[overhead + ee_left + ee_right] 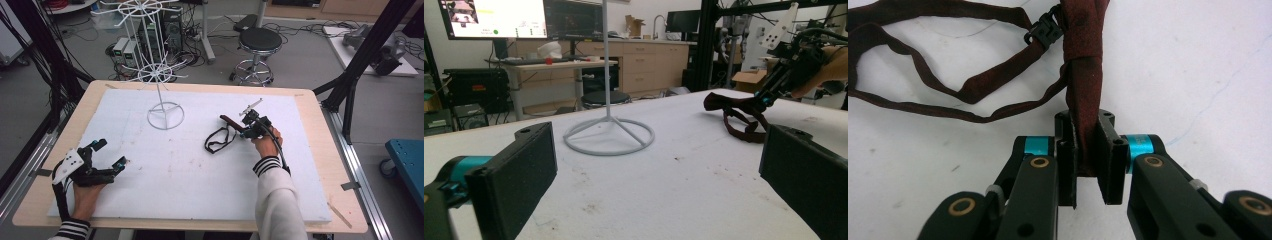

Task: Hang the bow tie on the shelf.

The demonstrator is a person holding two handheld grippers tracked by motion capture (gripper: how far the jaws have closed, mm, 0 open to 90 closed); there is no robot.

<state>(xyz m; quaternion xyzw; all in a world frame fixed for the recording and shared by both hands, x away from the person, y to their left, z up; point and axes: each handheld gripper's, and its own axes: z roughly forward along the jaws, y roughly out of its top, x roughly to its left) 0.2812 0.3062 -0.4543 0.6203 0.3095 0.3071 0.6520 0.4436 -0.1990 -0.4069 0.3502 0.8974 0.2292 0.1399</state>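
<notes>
**Dark red strap pinched in the right gripper, left gripper wide apart**

High view: seen from above, a white foam board (190, 170) on a pale wooden table (320, 150). Toward the far side of the board, a white wire stand with a round ring base and thin spoked arms (165, 107). To the right of that stand, a dark red fabric strap with a looped band (220, 137), lying on the board, one end lifted into the right gripper (246, 131), held by a hand in a striped cuff. Nearer the viewer and left of the stand, the left gripper (111, 154), jaws spread wide, nothing between them.

Left gripper view: low and level across the board, showing its scuffed, speckled surface. Two blocky matte black jaws far apart at the bottom corners, bare board between. Stand's ring base (609, 135) ahead, slim pole rising out of frame. To the right of the stand, the strap (736, 112) hanging from the right gripper (769, 97).

Right gripper view: close detail not given elsewhere. Woven, slightly mottled cloth of the strap (1083, 75) clamped flat between the black pads, jaws narrowed onto it. A small black plastic buckle (1045, 31) joining the thin loop that sprawls left across the board.
</notes>
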